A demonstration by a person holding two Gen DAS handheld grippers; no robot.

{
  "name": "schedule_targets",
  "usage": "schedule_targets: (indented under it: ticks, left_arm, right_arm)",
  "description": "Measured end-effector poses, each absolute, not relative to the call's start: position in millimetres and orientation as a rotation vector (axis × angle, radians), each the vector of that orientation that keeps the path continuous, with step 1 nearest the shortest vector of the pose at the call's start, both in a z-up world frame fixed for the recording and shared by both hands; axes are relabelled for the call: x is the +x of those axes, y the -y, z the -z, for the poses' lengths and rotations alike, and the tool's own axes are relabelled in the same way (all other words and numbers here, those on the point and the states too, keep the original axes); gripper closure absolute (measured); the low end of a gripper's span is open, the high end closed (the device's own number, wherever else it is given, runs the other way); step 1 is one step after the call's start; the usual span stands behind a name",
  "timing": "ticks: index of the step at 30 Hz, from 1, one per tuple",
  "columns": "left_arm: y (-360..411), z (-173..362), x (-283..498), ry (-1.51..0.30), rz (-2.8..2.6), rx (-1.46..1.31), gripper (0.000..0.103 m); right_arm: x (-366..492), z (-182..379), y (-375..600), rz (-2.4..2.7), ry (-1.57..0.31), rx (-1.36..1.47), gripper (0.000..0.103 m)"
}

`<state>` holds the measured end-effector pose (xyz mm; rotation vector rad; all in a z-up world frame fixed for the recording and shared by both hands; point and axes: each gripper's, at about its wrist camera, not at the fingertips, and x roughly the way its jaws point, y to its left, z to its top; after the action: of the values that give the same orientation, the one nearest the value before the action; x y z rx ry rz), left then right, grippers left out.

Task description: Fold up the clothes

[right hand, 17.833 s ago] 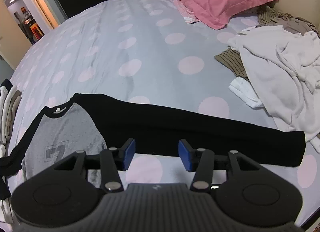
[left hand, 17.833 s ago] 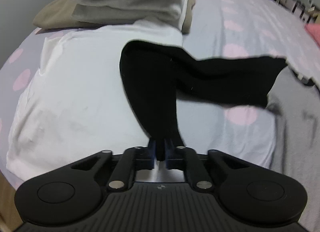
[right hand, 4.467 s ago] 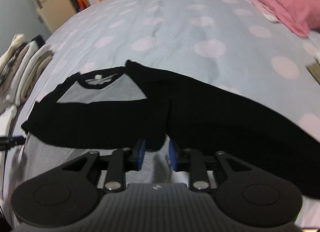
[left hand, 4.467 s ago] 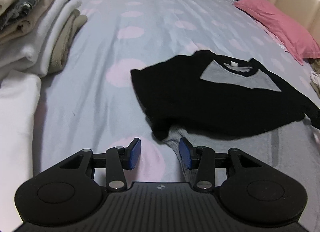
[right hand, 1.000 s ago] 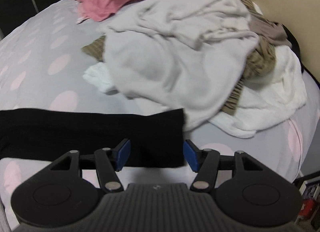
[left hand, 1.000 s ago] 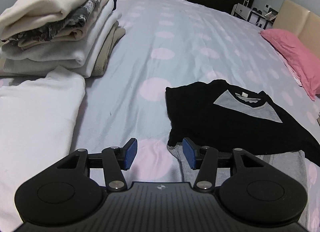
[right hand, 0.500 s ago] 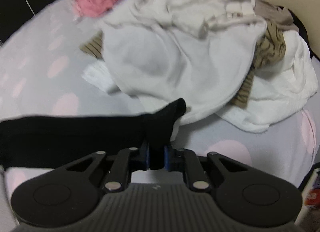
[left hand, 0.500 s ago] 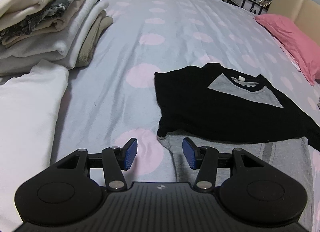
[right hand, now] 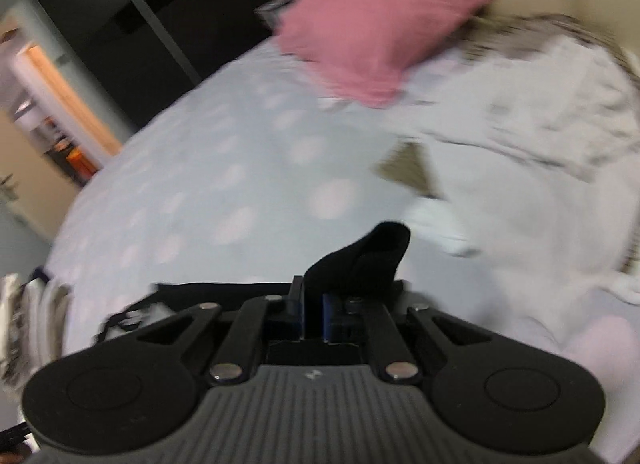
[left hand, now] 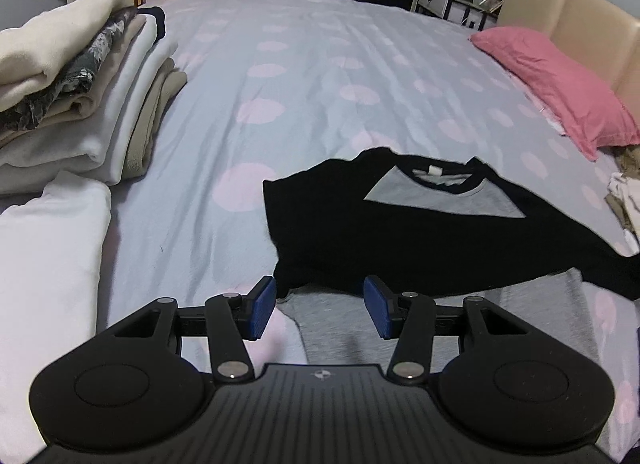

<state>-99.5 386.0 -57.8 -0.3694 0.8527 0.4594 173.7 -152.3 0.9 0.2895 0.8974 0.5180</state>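
Right tongs (right hand: 313, 314), jaws just closed, pinching the black sleeve end (right hand: 362, 254) of the black-and-grey raglan cotton shirt (left hand: 420, 232). Left tongs (left hand: 320, 306) spread, empty, over the shirt's grey hem. Shirt lies on the dotted grey bed (left hand: 312, 76), right of the folded-clothes stack (left hand: 80, 104).

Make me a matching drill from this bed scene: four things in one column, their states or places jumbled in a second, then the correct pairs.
Things
1. left gripper
2. right gripper
3. pink pillow
4. stack of folded cream, patterned and white clothes

States or places
A. clamped on the end of the black sleeve
B. piled at the left side of the bed
C. jaws apart, nothing between the pads, over the grey hem of the black and grey raglan shirt
D. lying by the beige headboard

Pairs: 1-C, 2-A, 3-D, 4-B
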Motion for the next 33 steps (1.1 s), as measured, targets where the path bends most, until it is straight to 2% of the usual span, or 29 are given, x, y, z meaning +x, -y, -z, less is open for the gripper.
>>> schedule_targets:
  ticks: [8, 10, 20, 23, 28, 33]
  left_arm:
    - [-388.2, 50.6, -97.5, -0.839, -0.417, -0.418, 0.058]
    - [-385.8, 51.3, -95.6, -0.84, -0.388, -0.431, 0.062]
    - [-356.9, 55.6, -73.5, -0.843, -0.284, -0.432, 0.062]
    - [-347.3, 58.7, -61.6, -0.856, -0.258, -0.437, 0.062]
    - [-330.7, 64.8, -38.1, -0.863, -0.203, -0.46, 0.062]
    - [-313.7, 78.9, -11.7, -0.893, -0.168, -0.464, 0.061]
  right_arm:
    - [126.4, -11.7, 21.0, -0.772, -0.955, 0.214, 0.094]
    - [111.4, -3.2, -13.0, -0.827, -0.991, 0.173, 0.094]
    - [64.3, 70.4, -128.4, -0.957, -1.111, -0.133, 0.093]
    - [65.4, 81.7, -136.7, -0.96, -1.137, -0.15, 0.086]
    - [70.2, 72.3, -125.9, -0.974, -1.124, -0.129, 0.065]
    - [84.1, 64.7, -99.6, -0.925, -1.111, -0.065, 0.061]
